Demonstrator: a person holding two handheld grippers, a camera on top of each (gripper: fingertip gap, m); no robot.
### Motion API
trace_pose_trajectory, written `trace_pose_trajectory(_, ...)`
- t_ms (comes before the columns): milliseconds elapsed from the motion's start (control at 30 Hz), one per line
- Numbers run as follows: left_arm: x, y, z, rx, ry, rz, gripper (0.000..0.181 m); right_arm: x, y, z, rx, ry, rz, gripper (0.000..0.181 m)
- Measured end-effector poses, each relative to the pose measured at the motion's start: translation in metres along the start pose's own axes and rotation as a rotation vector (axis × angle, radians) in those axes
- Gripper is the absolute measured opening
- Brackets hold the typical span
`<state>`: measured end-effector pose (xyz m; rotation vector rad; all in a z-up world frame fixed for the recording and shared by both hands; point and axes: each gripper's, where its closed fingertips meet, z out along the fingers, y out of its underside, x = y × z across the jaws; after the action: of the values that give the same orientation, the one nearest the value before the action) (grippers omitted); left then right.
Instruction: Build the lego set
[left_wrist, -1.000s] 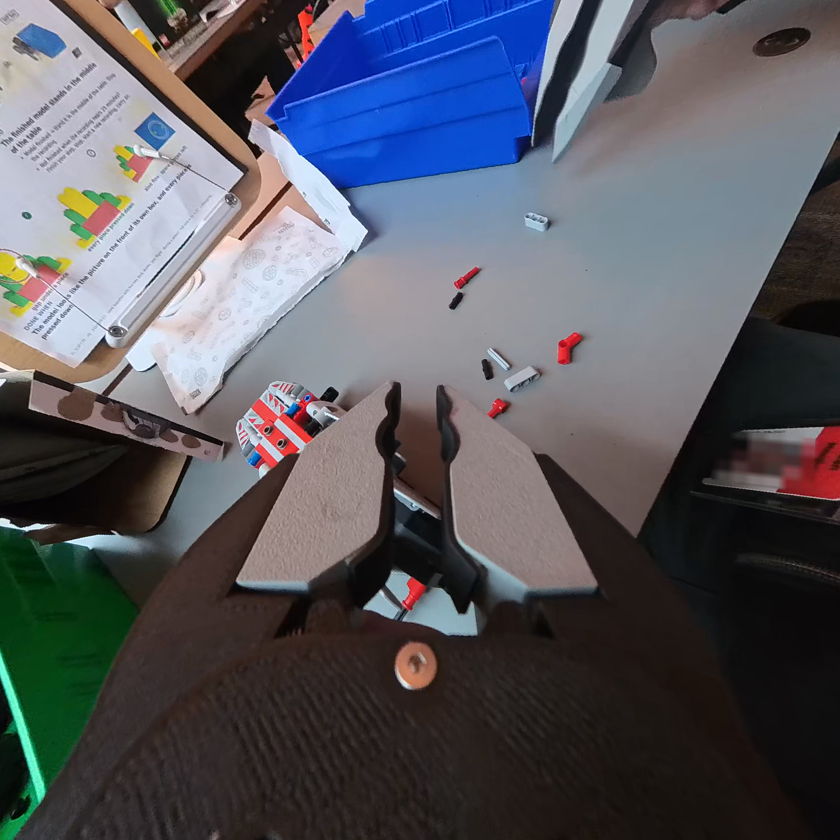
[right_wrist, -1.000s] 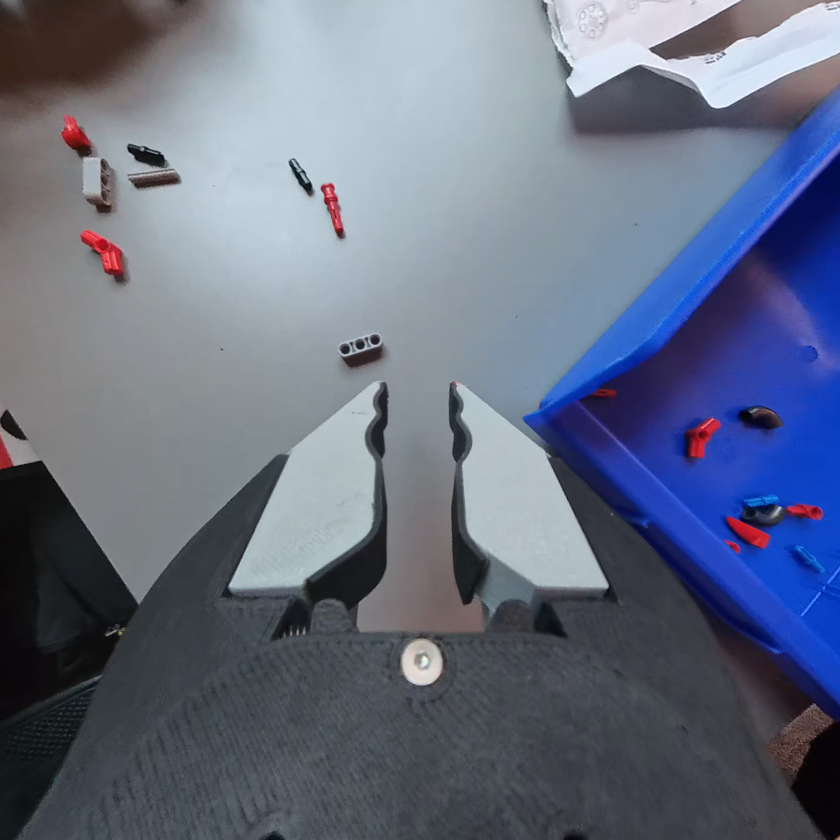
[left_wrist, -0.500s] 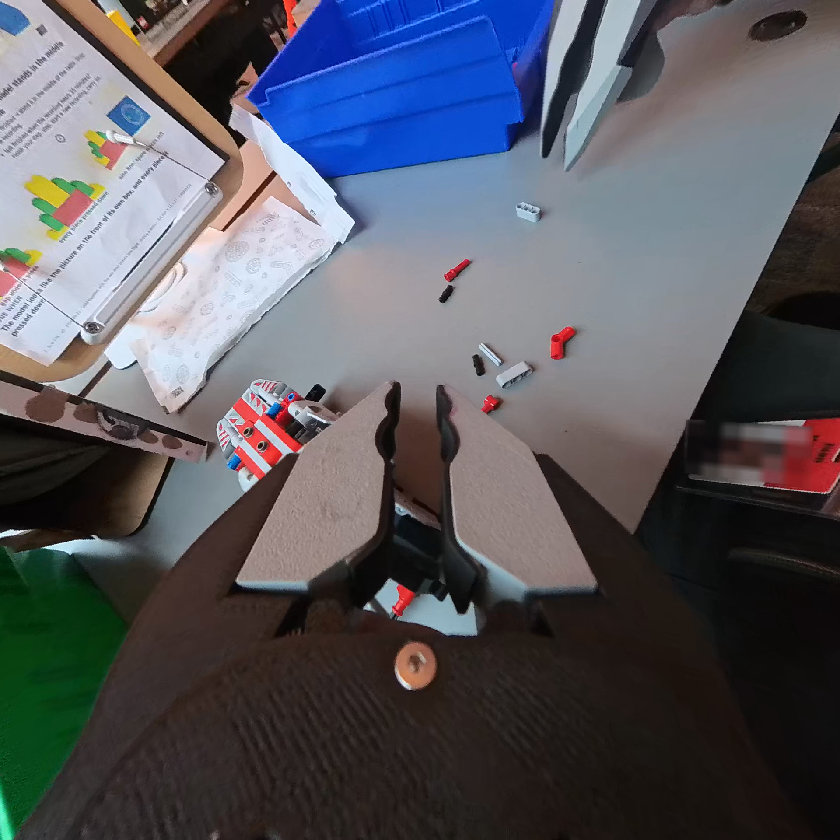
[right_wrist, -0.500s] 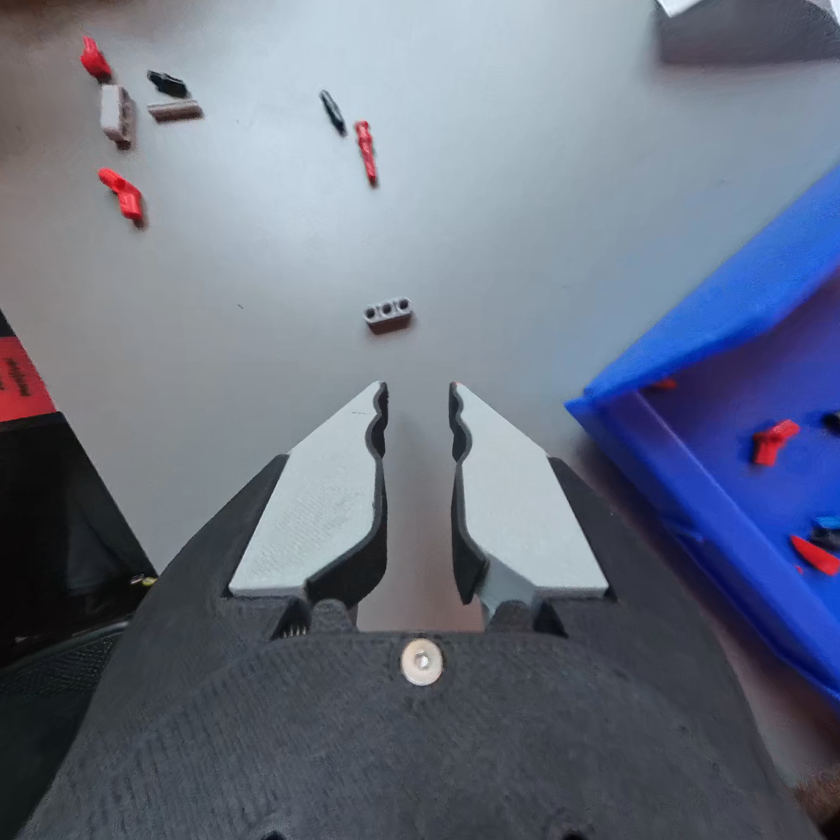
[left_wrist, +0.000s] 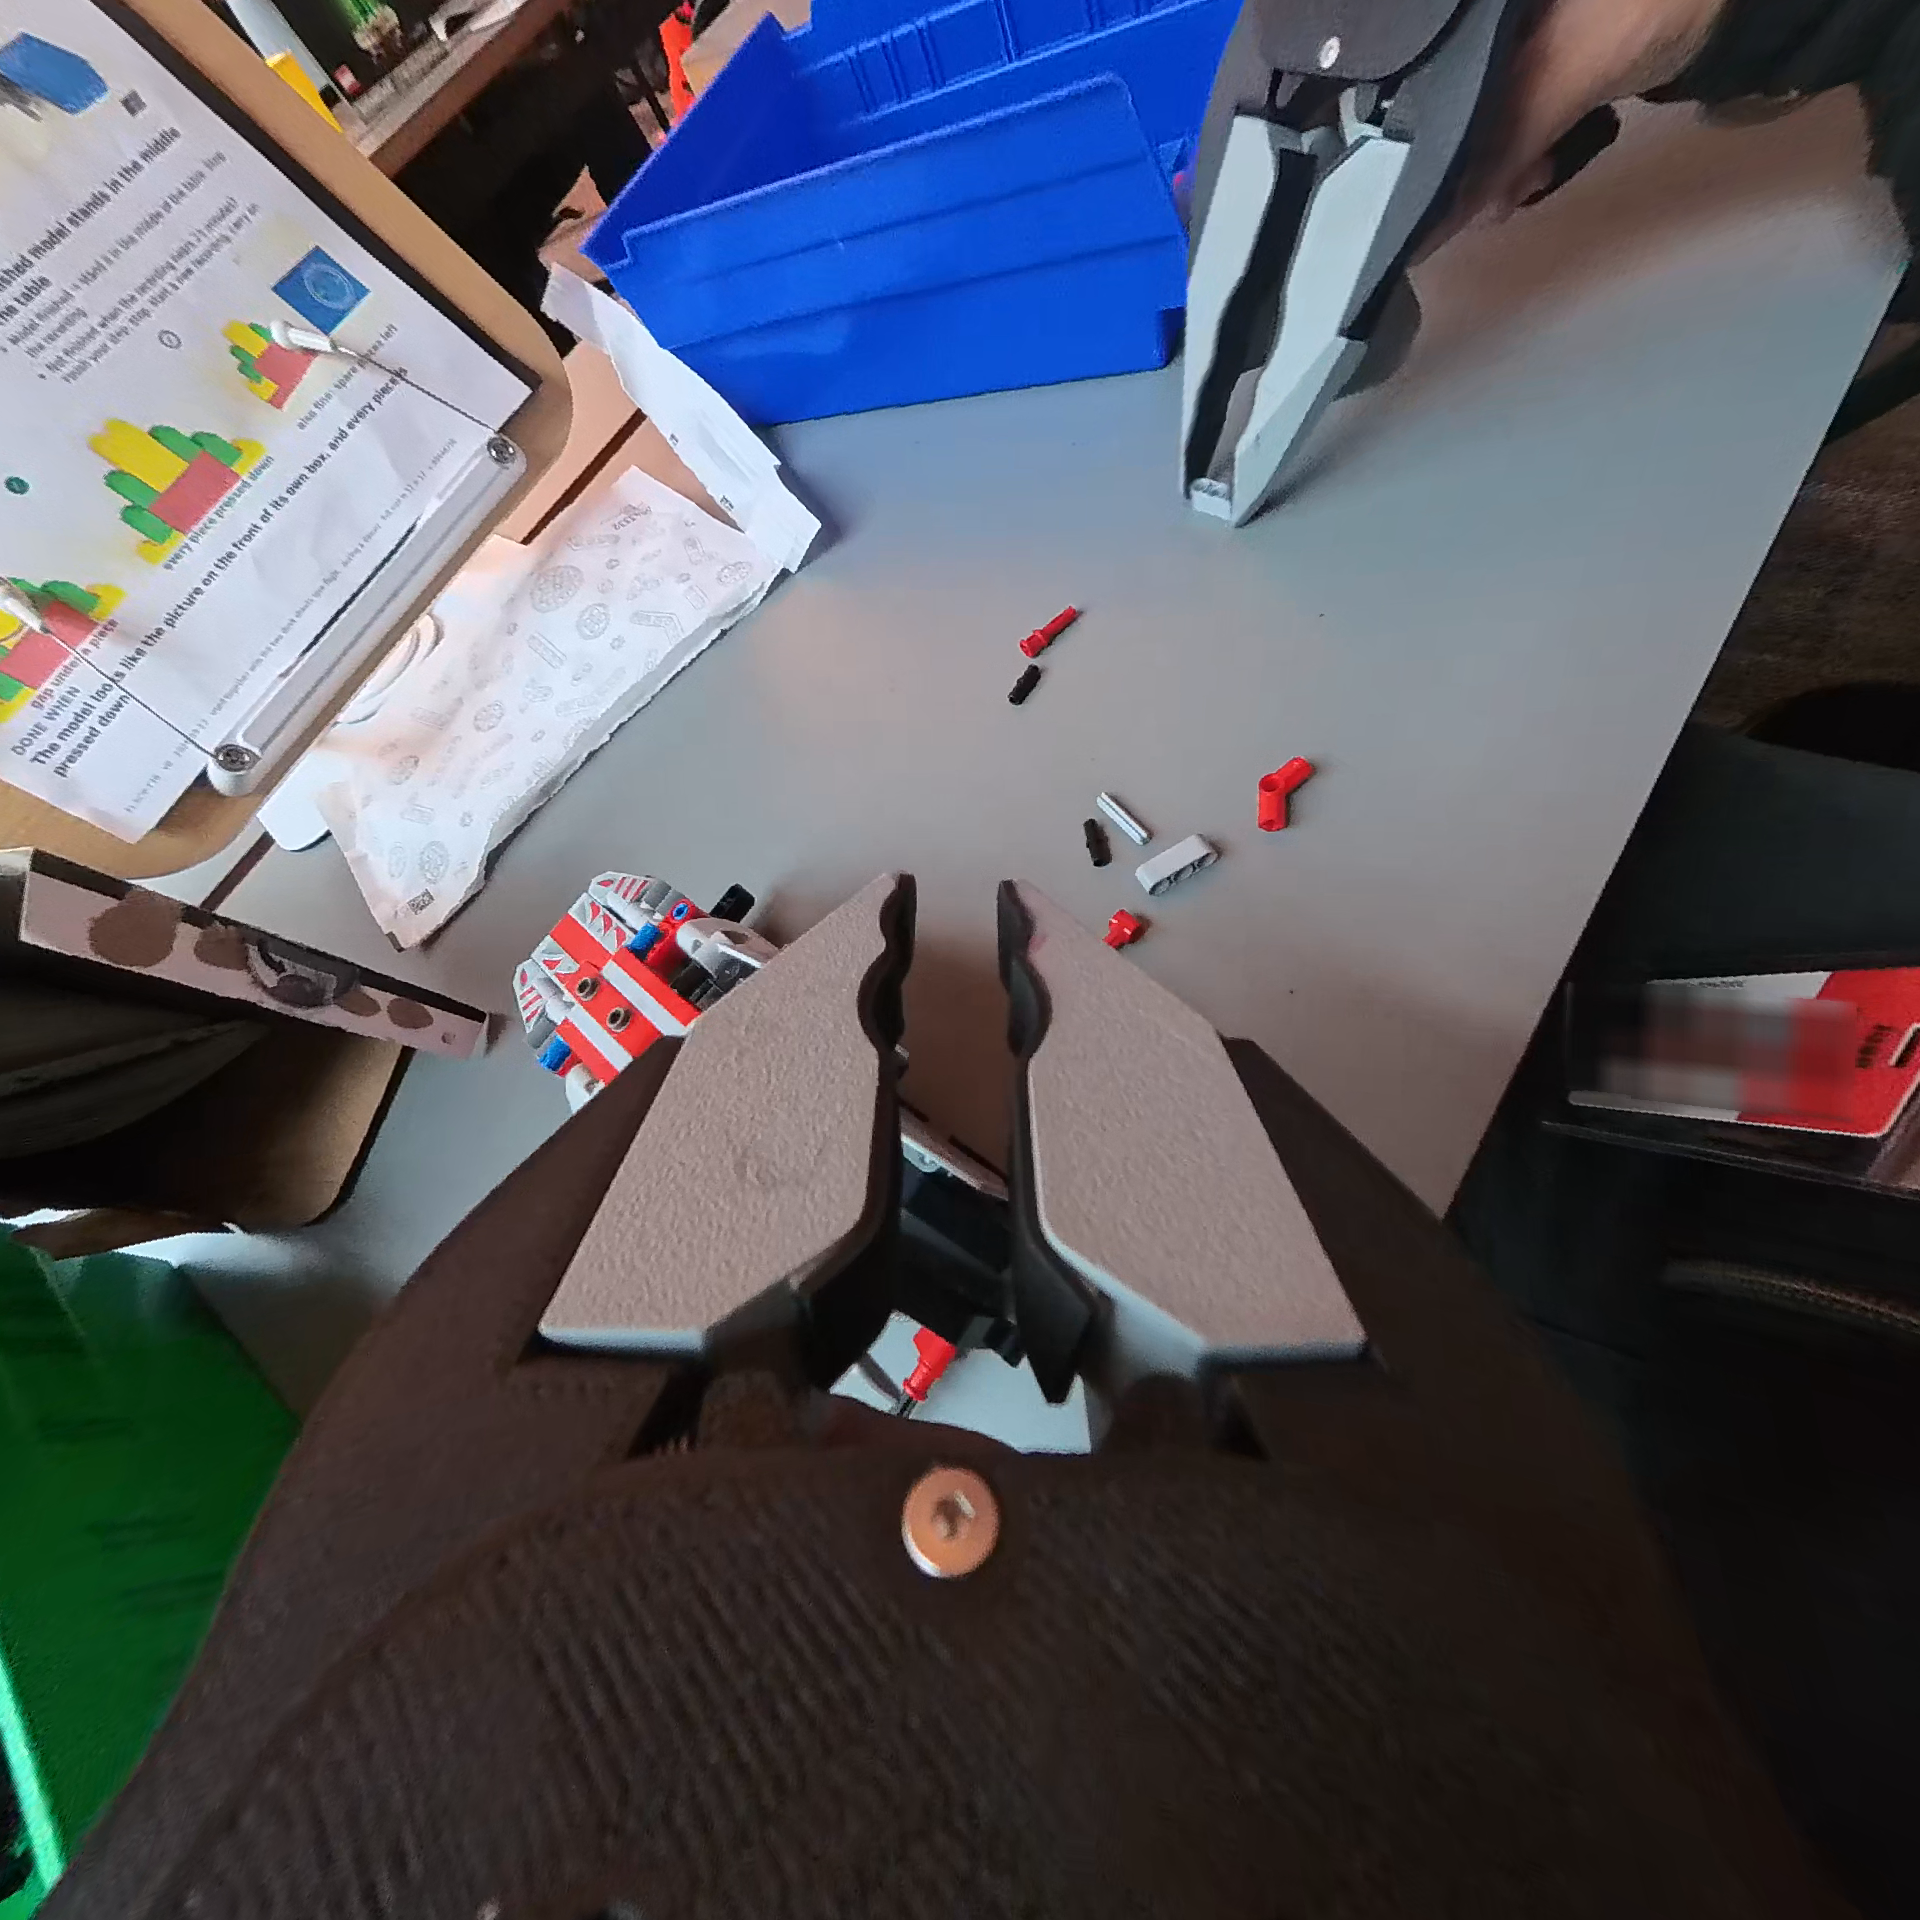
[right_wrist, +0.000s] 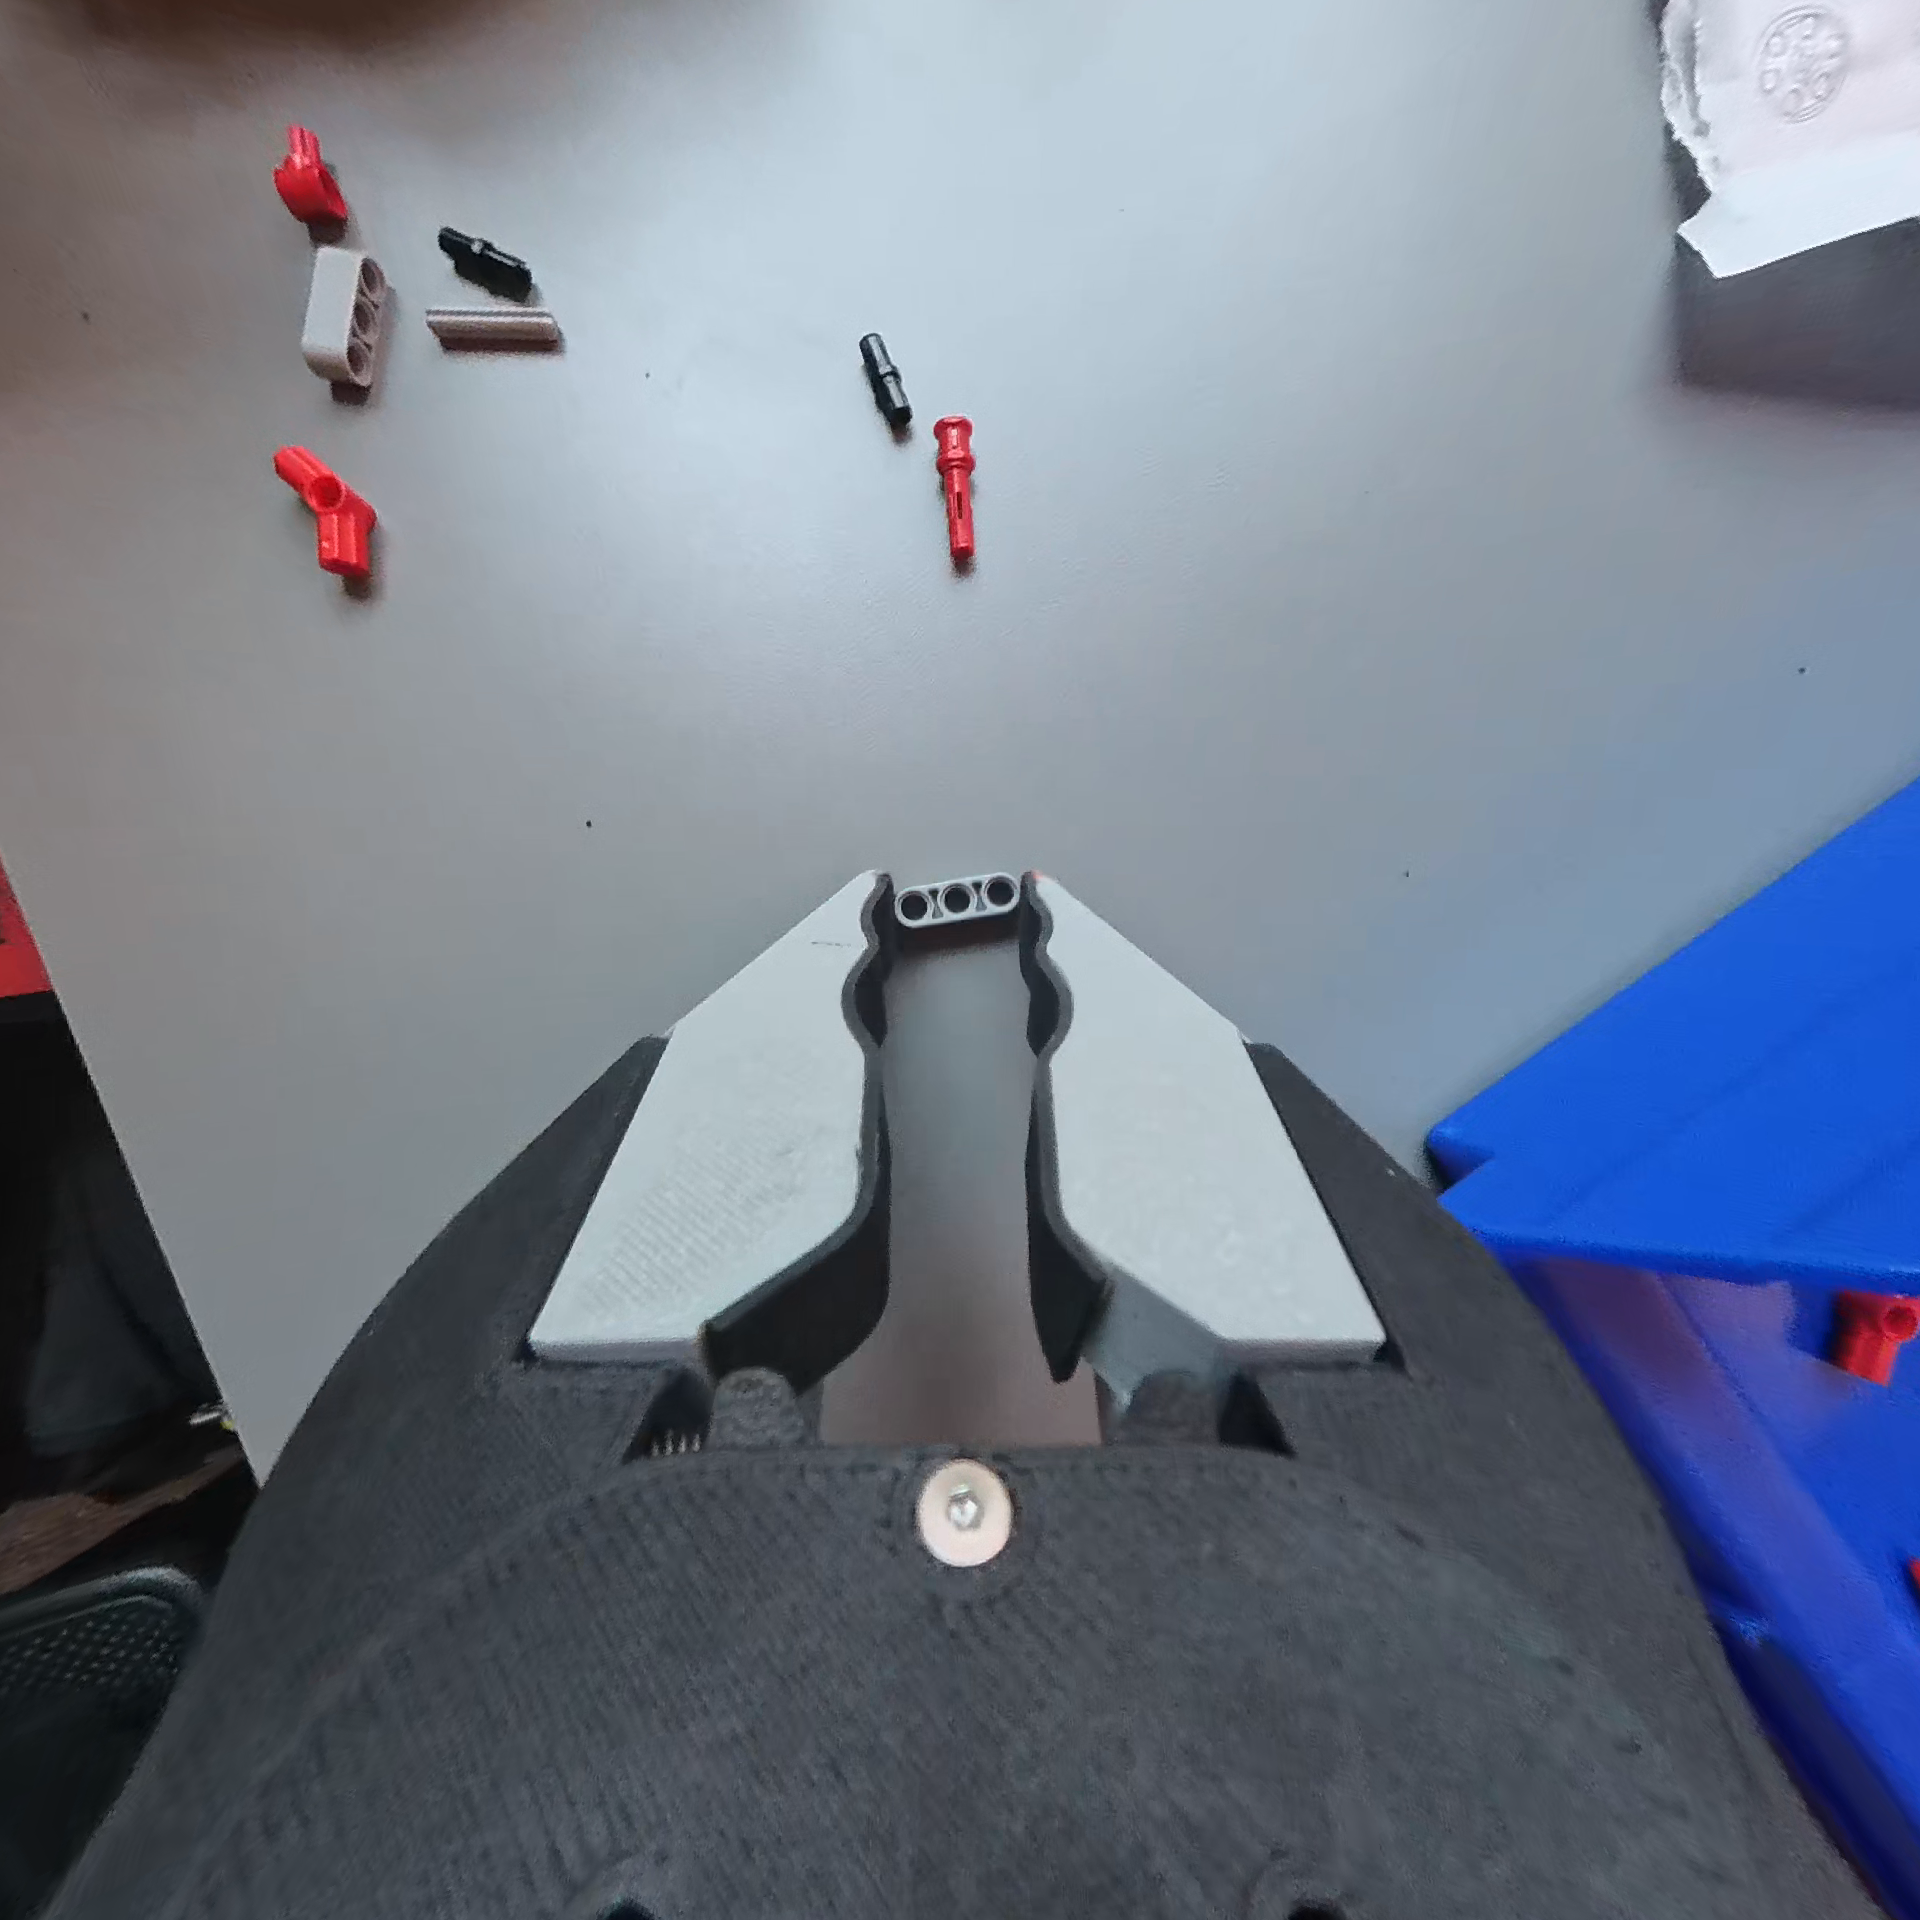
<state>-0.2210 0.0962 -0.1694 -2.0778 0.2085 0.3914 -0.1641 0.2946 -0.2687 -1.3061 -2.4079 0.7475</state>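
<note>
My left gripper is shut on the red, white and grey lego model. The model sticks out to the left under its fingers, low over the grey table. My right gripper is open, tips down on the table. A grey three-hole beam sits snugly between its fingertips. The left wrist view shows this gripper beside the blue bin. Loose parts lie ahead: a red pin, a black pin, a red angled connector and a short grey beam.
A blue bin with small parts stands right of my right gripper and shows at the back in the left wrist view. An instruction sheet on a wooden board and torn paper bags lie left. The table edge runs along the right. About 25 cm separates my left fingertips from my right. The black pin is closer to my right gripper, around 9 cm from its tips; the left tips are 15 cm off. Look for it in the left wrist view too. The red angled connector is about equally far from each gripper, around 12 cm. The left camera catches it too, in the left wrist view.
My right gripper moved forward and down until the grey three-hole beam came between its fingertips. Its jaw width looks unchanged. My left gripper and the model barely moved.
</note>
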Motion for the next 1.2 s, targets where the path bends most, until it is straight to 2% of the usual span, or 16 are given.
trace_pose_trajectory(133,0.001,0.001,0.001,-0.004,0.000,0.004,0.014,-0.003,-0.007,-0.013,0.015,0.016,-0.027,0.021)
trace_pose_trajectory(267,0.001,0.001,0.001,-0.004,0.000,0.003,0.014,0.006,-0.025,-0.051,0.135,0.110,-0.042,0.021)
trace_pose_trajectory(467,0.001,0.001,0.002,-0.007,0.001,0.006,0.014,0.070,-0.043,-0.131,0.450,0.460,0.107,0.020)
trace_pose_trajectory(533,0.000,0.001,0.001,-0.004,-0.001,0.004,0.014,0.102,-0.034,-0.154,0.531,0.633,0.222,0.020)
trace_pose_trajectory(600,0.000,0.001,0.001,-0.004,-0.001,0.002,0.014,0.130,-0.014,-0.162,0.536,0.783,0.341,0.020)
trace_pose_trajectory(767,0.002,0.001,0.002,-0.007,0.004,0.008,0.014,0.152,0.030,-0.096,0.310,0.730,0.482,0.030)
trace_pose_trajectory(867,0.000,0.000,0.000,-0.001,0.001,0.010,0.014,0.150,0.033,-0.079,0.276,0.683,0.506,0.037)
trace_pose_trajectory(933,0.001,0.000,-0.001,-0.002,0.003,0.013,0.014,0.149,0.029,-0.084,0.299,0.678,0.518,0.044)
trace_pose_trajectory(1033,0.003,0.003,0.001,-0.017,0.012,0.020,0.014,0.149,0.018,-0.113,0.403,0.730,0.527,0.044)
trace_pose_trajectory(1100,0.007,0.005,0.003,-0.023,0.020,0.021,0.015,0.141,0.000,-0.132,0.521,0.709,0.518,0.044)
trace_pose_trajectory(1200,0.016,0.005,0.008,-0.024,0.050,0.015,0.015,0.115,-0.042,-0.153,0.735,0.628,0.435,0.051)
